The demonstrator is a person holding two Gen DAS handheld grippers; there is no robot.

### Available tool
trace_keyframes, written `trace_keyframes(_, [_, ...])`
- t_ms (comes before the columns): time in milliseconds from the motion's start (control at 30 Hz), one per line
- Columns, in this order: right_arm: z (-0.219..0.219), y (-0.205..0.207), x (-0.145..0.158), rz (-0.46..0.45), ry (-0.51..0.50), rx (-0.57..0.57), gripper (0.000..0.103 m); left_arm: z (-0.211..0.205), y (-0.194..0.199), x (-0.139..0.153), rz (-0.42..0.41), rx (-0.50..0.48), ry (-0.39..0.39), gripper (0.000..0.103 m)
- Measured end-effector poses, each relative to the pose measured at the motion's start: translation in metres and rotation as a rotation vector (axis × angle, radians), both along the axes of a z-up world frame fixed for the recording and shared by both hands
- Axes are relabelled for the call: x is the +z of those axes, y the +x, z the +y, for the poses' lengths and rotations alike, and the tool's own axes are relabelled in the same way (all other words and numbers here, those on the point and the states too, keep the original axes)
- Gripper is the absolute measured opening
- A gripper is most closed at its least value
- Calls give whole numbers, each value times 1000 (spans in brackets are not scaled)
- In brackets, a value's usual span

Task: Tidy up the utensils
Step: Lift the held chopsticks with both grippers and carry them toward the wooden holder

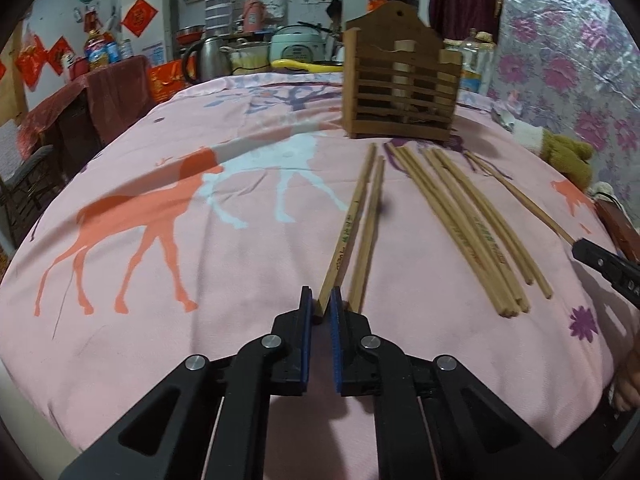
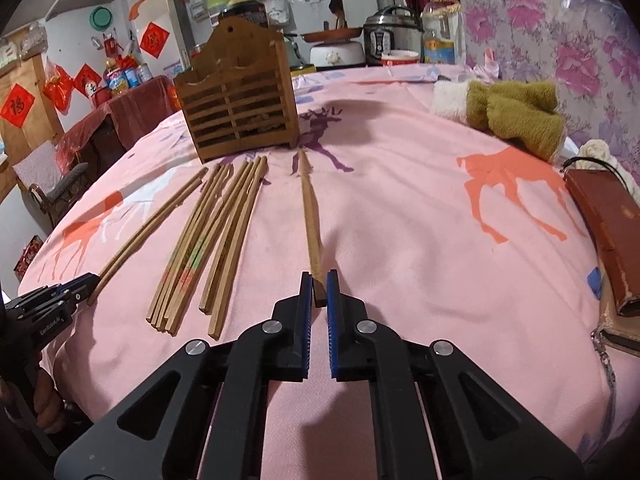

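Between each tool's blue pads, a chopstick end: left tool [image 1: 320,304] pinching chopstick [image 1: 347,232], right tool [image 2: 318,290] pinching another chopstick [image 2: 310,216].

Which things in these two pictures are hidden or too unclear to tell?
- Left wrist view: printed writing on the chopsticks is too small to read.
- Both views: the inside of the wooden holder is hidden by its slats.
- Right wrist view: the brown case is cut off by the edge.
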State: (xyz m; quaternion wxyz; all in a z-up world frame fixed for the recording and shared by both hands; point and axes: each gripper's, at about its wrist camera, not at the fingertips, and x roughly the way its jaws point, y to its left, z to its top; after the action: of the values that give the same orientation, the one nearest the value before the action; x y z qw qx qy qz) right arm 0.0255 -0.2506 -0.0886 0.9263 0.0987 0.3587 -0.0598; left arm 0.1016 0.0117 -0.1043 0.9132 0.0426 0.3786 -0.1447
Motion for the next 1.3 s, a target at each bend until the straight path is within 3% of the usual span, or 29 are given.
trace_keyframes(300, [3,-10,14,-63,-40,-5,7,0,-12,37,-60,4,-45,8])
trace_keyframes(633, [2,-18,70,-208,-67,11,7,-1,-14,89,-140,9,-60,7])
trace_keyframes(733, [0,-15,70,-186,-43,48,19,-3,-11,96,-152,12,-70,7])
trace_keyframes(767, [0,-15,65,-171,-35,54,35,-3,-11,95,-151,12,-75,7])
trace_keyframes(833, [1,-17,46,-128,-49,55,52,-2,-11,93,-145,14,-83,7])
trace_keyframes(867, [2,-17,37,-104,-62,60,52,-2,-11,91,-138,15,-84,7])
trace_keyframes(1000, [2,-14,9,-19,-83,61,52,-3,-11,87,-125,17,-84,7])
trace_keyframes(1133, [-4,-9,1,16,-48,56,48,-3,-10,86,-121,21,-88,7])
trace_keyframes(1267, [-2,-8,-4,35,-47,61,25,-1,-8,81,-100,27,-99,7])
trace_keyframes(1300, [-1,-7,-6,41,-47,64,23,-1,-8,80,-100,27,-99,7])
